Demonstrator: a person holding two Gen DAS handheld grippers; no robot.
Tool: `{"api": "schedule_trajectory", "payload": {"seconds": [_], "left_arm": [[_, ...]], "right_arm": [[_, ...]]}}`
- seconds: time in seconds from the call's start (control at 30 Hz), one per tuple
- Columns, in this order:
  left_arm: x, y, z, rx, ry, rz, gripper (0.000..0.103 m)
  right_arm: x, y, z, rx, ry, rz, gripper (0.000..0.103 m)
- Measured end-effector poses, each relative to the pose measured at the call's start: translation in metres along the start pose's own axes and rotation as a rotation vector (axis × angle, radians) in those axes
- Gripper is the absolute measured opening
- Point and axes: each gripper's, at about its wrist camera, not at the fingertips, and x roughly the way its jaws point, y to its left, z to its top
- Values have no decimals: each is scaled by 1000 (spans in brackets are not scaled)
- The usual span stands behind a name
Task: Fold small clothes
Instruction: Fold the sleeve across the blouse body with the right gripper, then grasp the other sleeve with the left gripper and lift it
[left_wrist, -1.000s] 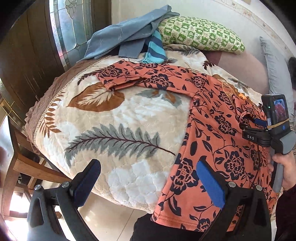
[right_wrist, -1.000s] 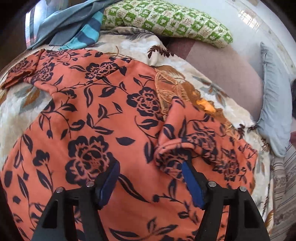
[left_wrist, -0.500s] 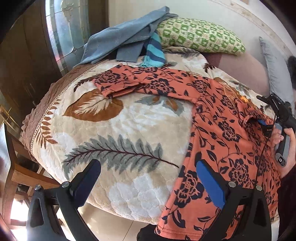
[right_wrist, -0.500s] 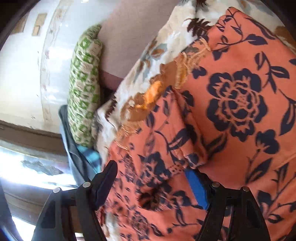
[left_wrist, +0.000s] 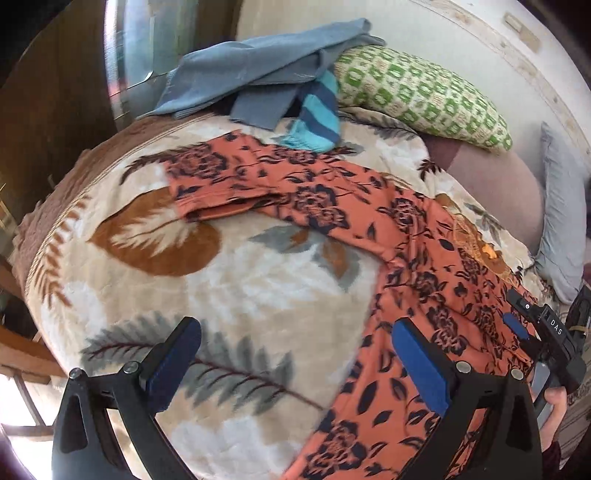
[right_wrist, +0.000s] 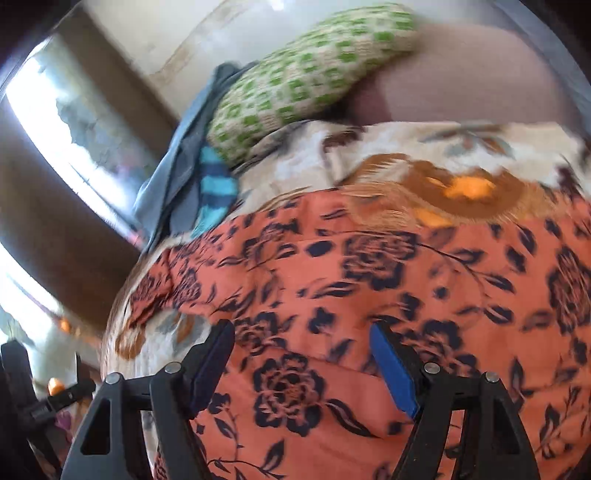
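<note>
An orange top with dark blue flowers (left_wrist: 417, 280) lies spread on the leaf-print blanket (left_wrist: 207, 280), one long sleeve (left_wrist: 236, 181) stretched to the far left with its cuff folded. My left gripper (left_wrist: 295, 365) is open and empty, hovering above the blanket near the top's left hem. My right gripper (right_wrist: 303, 365) is open, low over the body of the top (right_wrist: 388, 273), with no cloth between its pads. It also shows at the right edge of the left wrist view (left_wrist: 543, 332).
A heap of grey-blue clothes (left_wrist: 258, 70) and a blue striped garment (left_wrist: 317, 114) lie at the far end. A green patterned pillow (left_wrist: 417, 92) and a grey pillow (left_wrist: 561, 206) rest against the wall. Wooden furniture (left_wrist: 22, 358) stands left of the bed.
My right gripper let go of the right sleeve fold, swung round and now faces the pillows over the top's body. My left gripper moved slightly forward over the blanket.
</note>
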Motion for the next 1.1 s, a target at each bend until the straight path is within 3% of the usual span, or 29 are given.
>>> {"api": "schedule_trajectory", "payload": {"seconds": [0.07,0.17,0.23,0.3,0.4,0.47,0.57,0.73,0.93,1.1], "left_arm": [[21,-39,12,65,8,-18,103],[62,-96,27,129,36,-39,103],[93,-128,33,159,71,-37,103],[126,-151,34,190,113,7,103],[168,-157,28,204,174,150,103],[165,-157,29,200,146,140,103],[145,-145,33,186,176,61,103],[86,-68,40,43,87,22,103],[50,61,41,-254,47,84,103],[52,135,44,-463,63,75,103]], "right_arm": [[-22,-32,0,121,-63,-35,76],[-46,-68,16,173,-88,-182,66],[-51,-85,23,170,-55,-254,64],[-38,-100,22,158,35,-329,63],[-26,-94,15,2,63,-405,61],[-15,-79,11,-115,74,-493,62],[-15,-71,15,-96,78,-543,62],[-27,-18,-1,-103,-11,-380,62],[-30,69,-76,-31,18,13,62],[-21,121,-139,-140,31,116,62]]}}
